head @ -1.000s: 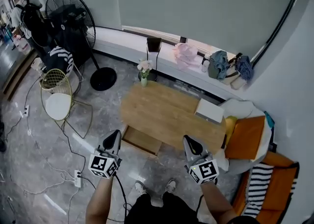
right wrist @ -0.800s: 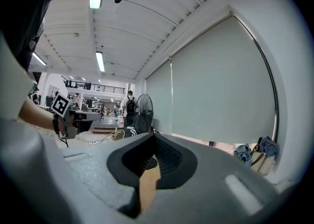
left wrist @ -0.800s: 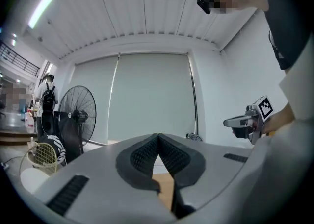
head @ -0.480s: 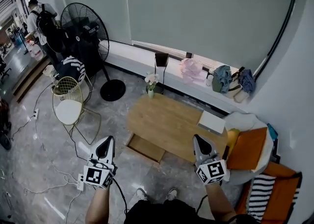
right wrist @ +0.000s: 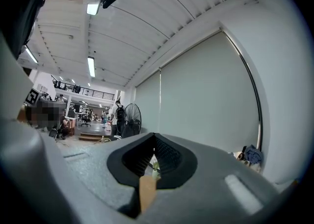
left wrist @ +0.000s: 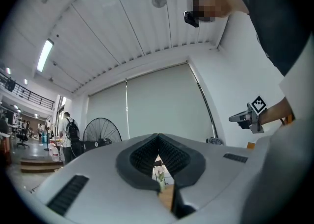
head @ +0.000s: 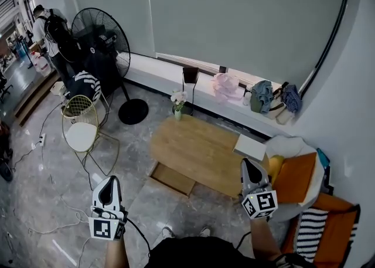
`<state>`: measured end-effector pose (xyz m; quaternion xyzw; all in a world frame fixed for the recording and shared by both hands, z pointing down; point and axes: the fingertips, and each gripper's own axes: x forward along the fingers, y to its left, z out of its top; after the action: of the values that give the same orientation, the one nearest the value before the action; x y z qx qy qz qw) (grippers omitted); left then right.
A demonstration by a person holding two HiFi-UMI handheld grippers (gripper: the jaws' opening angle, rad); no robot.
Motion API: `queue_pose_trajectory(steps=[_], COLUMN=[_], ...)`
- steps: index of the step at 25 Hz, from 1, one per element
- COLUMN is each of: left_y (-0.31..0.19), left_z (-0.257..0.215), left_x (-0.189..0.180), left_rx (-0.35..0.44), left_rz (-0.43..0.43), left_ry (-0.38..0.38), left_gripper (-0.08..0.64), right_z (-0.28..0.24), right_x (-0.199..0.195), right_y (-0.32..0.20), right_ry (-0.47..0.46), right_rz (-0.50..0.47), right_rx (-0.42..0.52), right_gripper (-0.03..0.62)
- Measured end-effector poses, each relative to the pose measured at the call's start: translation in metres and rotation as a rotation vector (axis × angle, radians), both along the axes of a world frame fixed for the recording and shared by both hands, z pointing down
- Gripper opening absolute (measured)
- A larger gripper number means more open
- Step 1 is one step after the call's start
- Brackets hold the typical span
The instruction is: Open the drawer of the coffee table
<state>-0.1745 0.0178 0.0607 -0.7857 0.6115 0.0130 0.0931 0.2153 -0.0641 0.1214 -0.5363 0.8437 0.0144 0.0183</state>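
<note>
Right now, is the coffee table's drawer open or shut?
Open. In the head view the drawer juts out past the coffee table's near edge, its wooden bottom showing.

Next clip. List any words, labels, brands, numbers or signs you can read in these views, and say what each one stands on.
No readable text in any view.
Marker cube on the left gripper: black-and-white square pattern, no letters or digits.
Marker cube on the right gripper: the same.
Fan: small marks at the hub, too small to read.
White box on the coffee table: no print visible.
</note>
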Motion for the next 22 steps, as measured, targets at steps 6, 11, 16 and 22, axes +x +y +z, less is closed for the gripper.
queue_pose_trajectory(steps=[6, 11, 16, 22], left_y=[0.005, 0.004, 0.005, 0.011], left_z=[-0.008, -0.008, -0.011, -0.002], left_x=[0.002, 0.002, -0.002, -0.009], left_rx=[0.028, 0.031, 0.037, 0.030], left_rz=[-0.021, -0.021, -0.029, -0.039], left_ry=[-0.007, 0.008, 0.028, 0.022], left_gripper=[0.008, 0.008, 0.008, 0.008], right_z=[-0.003, -0.005, -0.006, -0.008], right_x=[0.015, 0.013, 0.004, -0.005], right_y=[-0.003, -0.006, -0.008, -0.007], right_ry=[-0.020, -0.015, -0.008, 0.007], right_rz=[0.049, 0.050, 0.033, 0.015], right_rx=[0.001, 0.009, 0.011, 0.023], right_gripper=[0.005, 0.005, 0.005, 0.005])
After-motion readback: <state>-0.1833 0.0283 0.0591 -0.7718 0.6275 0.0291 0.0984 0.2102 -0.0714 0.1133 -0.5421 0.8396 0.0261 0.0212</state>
